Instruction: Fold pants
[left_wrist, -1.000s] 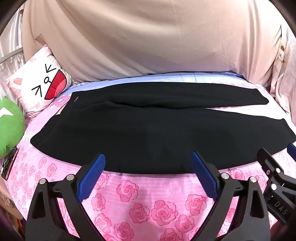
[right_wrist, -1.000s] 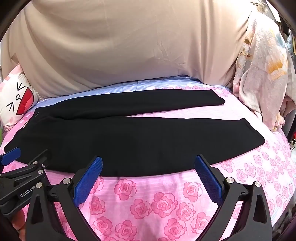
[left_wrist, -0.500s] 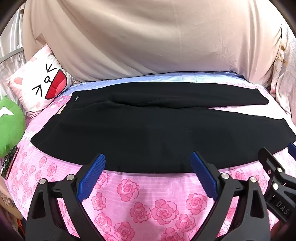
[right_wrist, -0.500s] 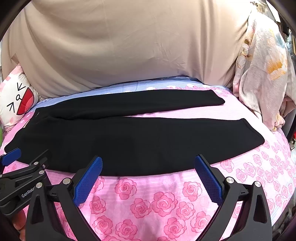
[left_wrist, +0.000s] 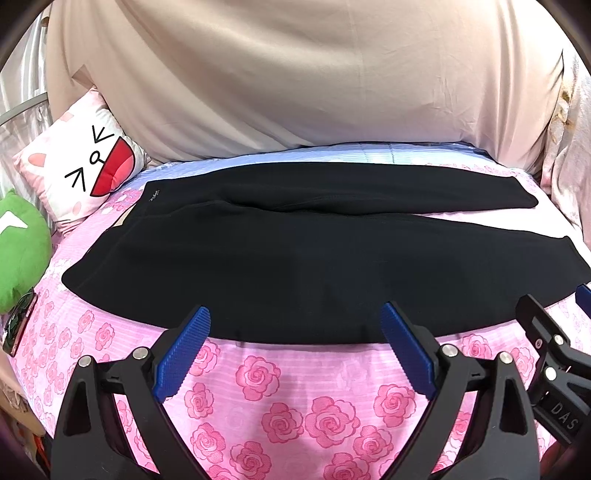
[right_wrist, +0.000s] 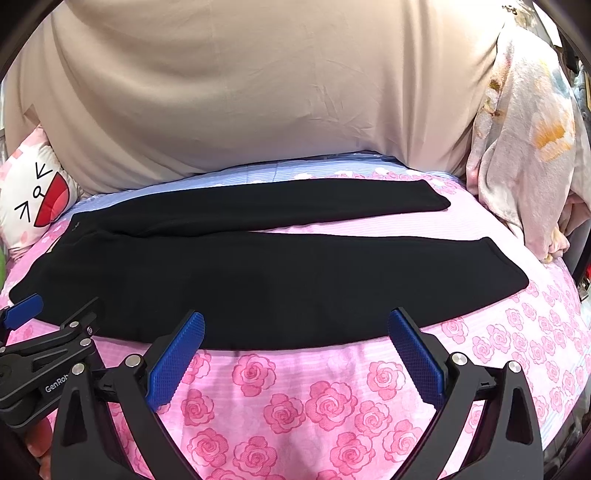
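- Across the middle of both frames, a pair of black pants (left_wrist: 295, 266) lies flat on the bed (left_wrist: 258, 387), waistband toward the left of the frame and both legs running to the right.
- The two legs are spread apart: the far leg reaches the upper right of the left wrist view, the near leg ends at the right edge, and a wedge of pink sheet shows between their cuffs.
- A small pale label sits at the waistband corner in the upper left of the pants.
- The left gripper (left_wrist: 295, 343) is released, its blue pads wide apart at the bottom of the frame, tips at the near hem of the pants and holding nothing.
- The right gripper (right_wrist: 295, 339) is likewise spread open at the bottom of its own view, tips over the near edge of the near leg, with nothing between them.
- Each gripper shows in the other's view: the right one at the lower right edge of the left wrist frame, the left one at the lower left of the right wrist frame.
- A cat-face cushion (left_wrist: 81, 166) leans at the upper left, with a green plush toy (left_wrist: 18, 251) just below it.
- A beige sheet (left_wrist: 295, 81) fills the top of both frames.
- A floral blanket (right_wrist: 524, 155) hangs at the upper right of the right wrist view.
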